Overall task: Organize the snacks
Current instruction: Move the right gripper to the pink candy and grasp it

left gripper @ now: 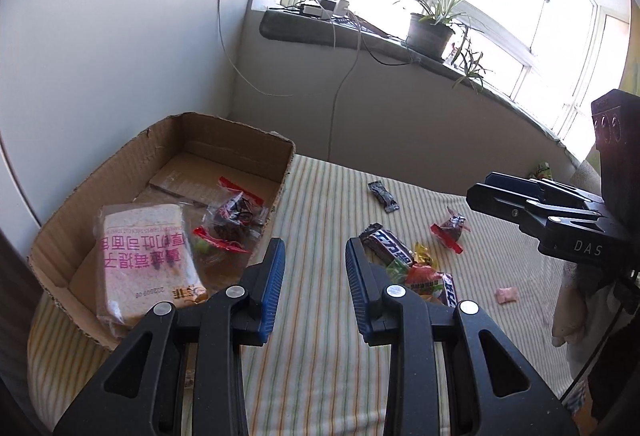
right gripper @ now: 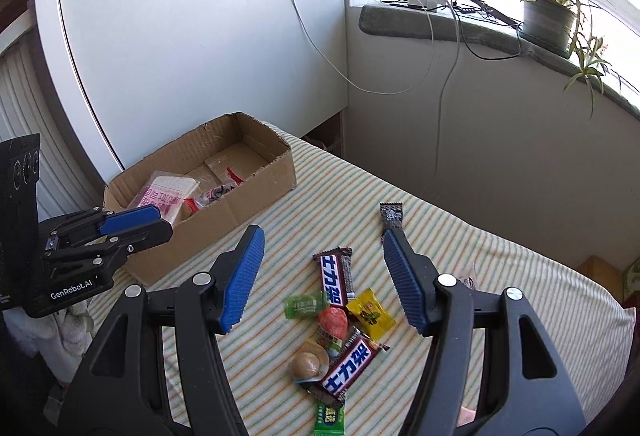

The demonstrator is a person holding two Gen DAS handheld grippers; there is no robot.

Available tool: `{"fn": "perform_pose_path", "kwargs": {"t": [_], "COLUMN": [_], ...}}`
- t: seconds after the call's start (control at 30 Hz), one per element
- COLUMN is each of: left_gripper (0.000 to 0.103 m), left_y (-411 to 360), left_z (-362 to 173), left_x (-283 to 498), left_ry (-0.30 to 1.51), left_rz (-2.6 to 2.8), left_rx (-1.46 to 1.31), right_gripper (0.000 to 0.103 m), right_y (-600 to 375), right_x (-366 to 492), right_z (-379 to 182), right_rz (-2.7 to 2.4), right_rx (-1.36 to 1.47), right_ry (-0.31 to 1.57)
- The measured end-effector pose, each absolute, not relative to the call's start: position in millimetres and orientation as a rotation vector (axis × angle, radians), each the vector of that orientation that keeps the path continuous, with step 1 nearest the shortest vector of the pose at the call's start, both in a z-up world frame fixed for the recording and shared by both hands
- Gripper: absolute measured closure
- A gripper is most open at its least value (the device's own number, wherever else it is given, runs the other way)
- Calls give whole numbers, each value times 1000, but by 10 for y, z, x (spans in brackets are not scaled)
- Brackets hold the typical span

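**A:** Right wrist view puts the right gripper above the snack pile, fingers spread wide and holding nothing. Which piece would you take?

**B:** The upper chocolate bar, I think. It lies at the far edge of the pile, between the fingers, with only its near end touching the other sweets.

**A:** And the left gripper?

**B:** Fingers also apart and empty, hovering near the right wall of the box, which stands at the far left of the striped bed. A bread pack and clear bagged sweets already lie inside.

**A:** How to grip it cleanly?

**B:** Come straight down, close across the bar's narrow width, and keep clear of the green candy and yellow sweet beside it. The bedding looks soft, so pressing hard could sink the fingers and drag neighbours along.

**A:** The scattered ones?

**B:** A dark wrapper lies apart, farther off; leave it for later.
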State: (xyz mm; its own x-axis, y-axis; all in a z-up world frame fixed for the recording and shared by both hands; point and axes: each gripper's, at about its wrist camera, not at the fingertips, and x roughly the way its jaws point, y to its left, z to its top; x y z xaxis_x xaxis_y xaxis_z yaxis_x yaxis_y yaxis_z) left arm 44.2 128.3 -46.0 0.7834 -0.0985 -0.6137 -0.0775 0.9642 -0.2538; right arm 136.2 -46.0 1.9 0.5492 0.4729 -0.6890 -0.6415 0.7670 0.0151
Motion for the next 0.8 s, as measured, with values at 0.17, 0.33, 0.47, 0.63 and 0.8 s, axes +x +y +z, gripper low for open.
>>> {"fn": "perform_pose_path", "kwargs": {"t": [0.17, 0.33, 0.47, 0.63, 0.8], "left_gripper": [73, 73, 66, 64, 64], "left_y": [981, 671, 500, 373, 318], "left_z": [-561, -696, -818, -953, -1024], "left_x": [501, 545, 576, 645, 719], "left_ry": [711, 759, 798, 845, 872], "left_rz": [-83, -152, -196, -235, -239], "left_rx": [-261, -245, -254, -256, -249], "right_gripper": [38, 38, 38, 38, 38], "right_y": [-880, -1304, -1647, -1904, -2015], "right_x": [1314, 1285, 1296, 1282, 1260], "right_z": [-96, -238, -360, -616, -803], "right_rz": [598, 511, 450, 430, 476], "right_rx": [-220, -199, -167, -181, -210], "right_ry": [770, 812, 850, 920, 971]}}
